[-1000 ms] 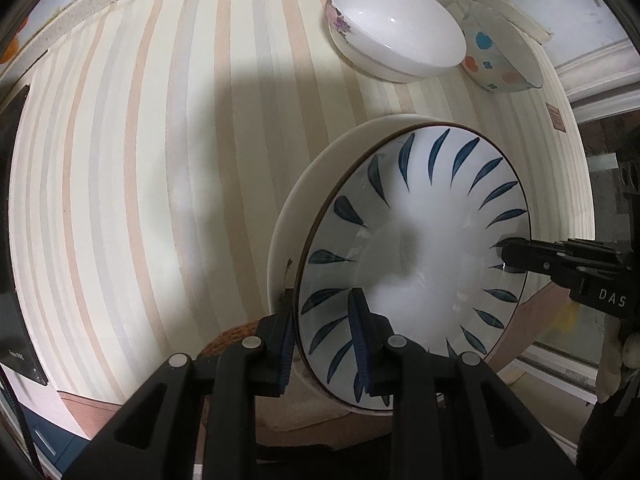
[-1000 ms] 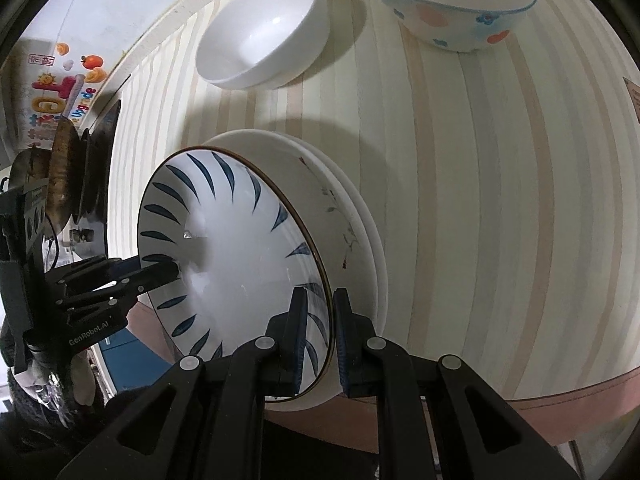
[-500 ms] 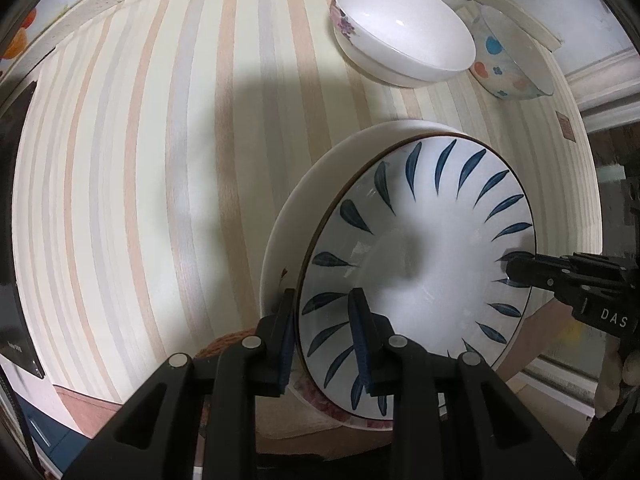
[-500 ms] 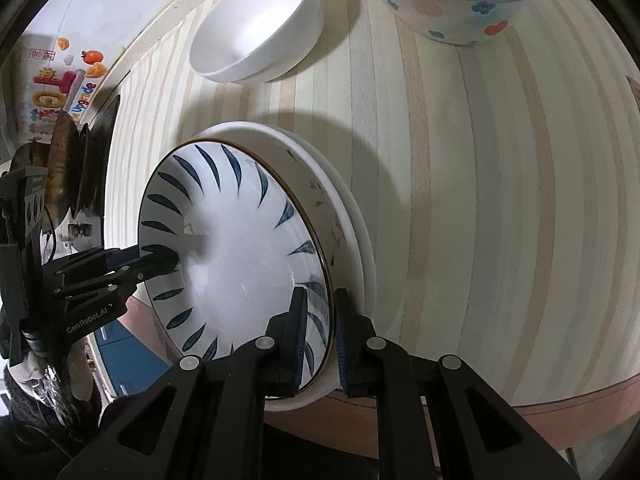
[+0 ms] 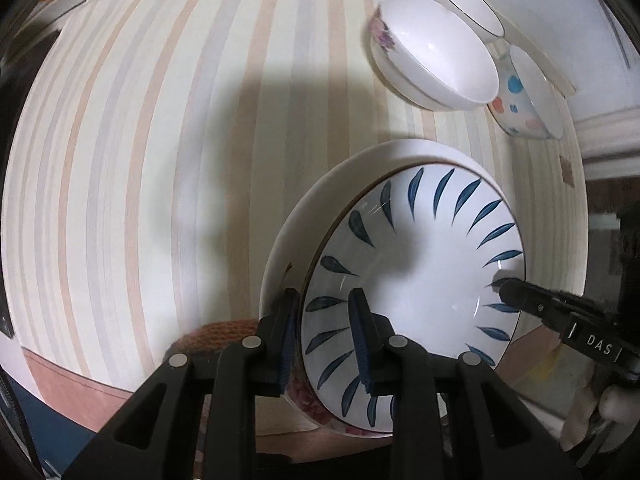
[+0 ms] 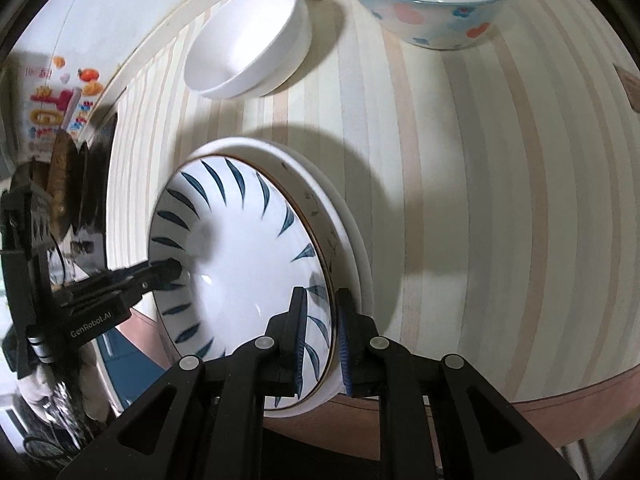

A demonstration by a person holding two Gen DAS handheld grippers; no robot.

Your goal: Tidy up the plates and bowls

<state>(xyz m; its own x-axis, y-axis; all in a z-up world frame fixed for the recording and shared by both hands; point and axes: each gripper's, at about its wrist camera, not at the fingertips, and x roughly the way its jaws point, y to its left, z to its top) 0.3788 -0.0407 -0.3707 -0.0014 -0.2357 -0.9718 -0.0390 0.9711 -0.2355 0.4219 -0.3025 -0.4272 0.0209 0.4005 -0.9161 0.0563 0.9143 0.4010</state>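
Gripping opposite rims of the blue-leaf plate (image 5: 416, 280): both tongs, nearly closed.

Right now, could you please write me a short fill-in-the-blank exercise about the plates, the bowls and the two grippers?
1. The plate with blue leaf marks is held at its rim by ____ grippers.
2. That plate sits over a larger ____ plate.
3. On the striped table, the plain white bowl stands beside a bowl marked with coloured ____.
4. The left gripper and right gripper both have their jaws closed on the plate's ____.

Missing words: two; white; spots; rim
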